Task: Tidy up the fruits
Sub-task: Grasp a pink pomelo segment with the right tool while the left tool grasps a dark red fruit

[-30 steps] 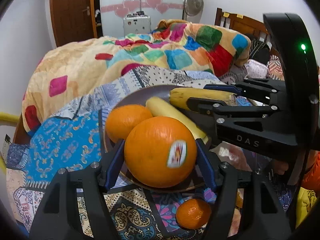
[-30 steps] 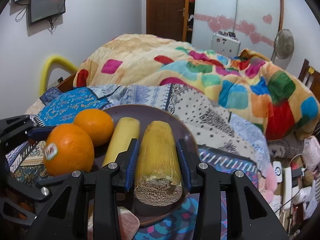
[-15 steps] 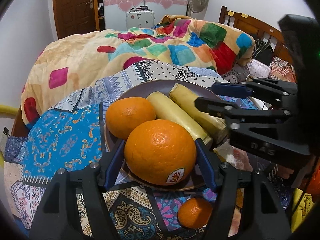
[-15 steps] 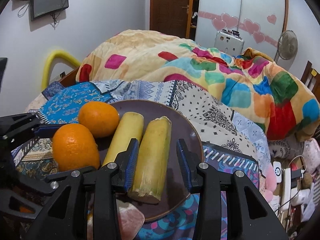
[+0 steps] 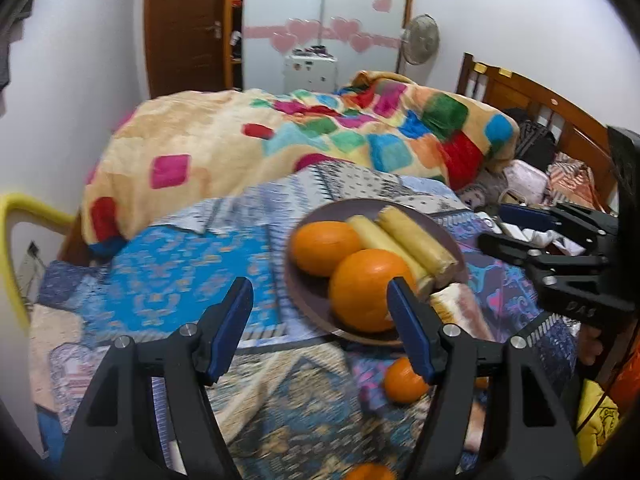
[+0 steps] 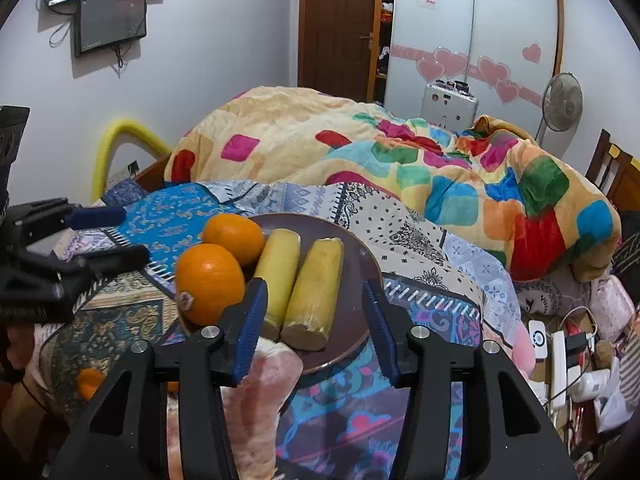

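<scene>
On the bed [image 6: 420, 240], covered by a patterned patchwork sheet [image 5: 172, 276] and a bunched quilt with coloured squares [image 6: 400, 152], a dark round plate [image 6: 356, 276] was seen. Behind it: wooden door [image 6: 336, 28], wardrobe panels with pink hearts [image 6: 472, 40], standing fan [image 6: 560, 100], wall screen [image 6: 110, 20], wooden headboard [image 5: 532, 108].

Two oranges [image 6: 210, 280] [image 6: 233, 238] and two yellow cut stalk pieces [image 6: 280, 268] [image 6: 316, 284] were laid side by side on the plate. A small orange [image 5: 404, 374] was left on the sheet off the plate.

Left claw [image 5: 320, 320] was held wide and empty, over the sheet just left of the plate; its right pad overlapped the near orange in view, contact could not be told. Right claw [image 6: 316, 320] was opening, nothing gripped; the near ends of the stalk pieces were framed between its pads, not touched.
</scene>
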`<state>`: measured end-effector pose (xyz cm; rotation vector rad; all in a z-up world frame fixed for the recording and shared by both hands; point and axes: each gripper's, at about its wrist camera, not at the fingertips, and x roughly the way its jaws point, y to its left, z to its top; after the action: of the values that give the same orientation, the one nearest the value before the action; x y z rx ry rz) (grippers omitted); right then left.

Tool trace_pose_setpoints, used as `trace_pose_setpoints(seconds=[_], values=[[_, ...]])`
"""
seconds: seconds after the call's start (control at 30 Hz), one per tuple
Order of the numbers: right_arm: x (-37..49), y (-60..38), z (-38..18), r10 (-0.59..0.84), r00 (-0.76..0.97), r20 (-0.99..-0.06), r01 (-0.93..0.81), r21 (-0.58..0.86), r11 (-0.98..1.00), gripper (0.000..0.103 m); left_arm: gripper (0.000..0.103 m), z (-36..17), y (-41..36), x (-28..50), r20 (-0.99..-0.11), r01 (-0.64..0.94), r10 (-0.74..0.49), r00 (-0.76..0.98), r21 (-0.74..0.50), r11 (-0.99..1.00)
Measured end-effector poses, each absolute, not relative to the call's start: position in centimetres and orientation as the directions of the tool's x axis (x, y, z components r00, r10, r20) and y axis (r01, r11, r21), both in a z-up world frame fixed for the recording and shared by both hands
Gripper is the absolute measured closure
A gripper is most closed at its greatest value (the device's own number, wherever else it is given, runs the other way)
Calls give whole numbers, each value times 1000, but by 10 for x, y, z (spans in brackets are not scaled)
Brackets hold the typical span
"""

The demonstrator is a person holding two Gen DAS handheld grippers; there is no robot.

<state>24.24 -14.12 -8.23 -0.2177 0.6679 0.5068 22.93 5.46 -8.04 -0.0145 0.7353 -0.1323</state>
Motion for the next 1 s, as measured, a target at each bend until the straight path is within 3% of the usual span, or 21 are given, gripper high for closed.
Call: trace_pose_setpoints(seconds=[0.5, 0.73, 1.0], values=[[212, -141, -94, 362, 667, -651, -487, -14, 873, 40, 34, -117, 138, 187, -731, -33, 16, 682, -9, 999], [203, -137, -114, 347, 641, -685, -468, 9, 884, 39, 56, -147, 149, 197, -780, -14, -6, 625, -19, 1000], [190, -132, -133, 316, 632, -708, -463, -19, 886, 38, 64, -160, 152, 202, -792, 8, -35, 609, -38, 999]])
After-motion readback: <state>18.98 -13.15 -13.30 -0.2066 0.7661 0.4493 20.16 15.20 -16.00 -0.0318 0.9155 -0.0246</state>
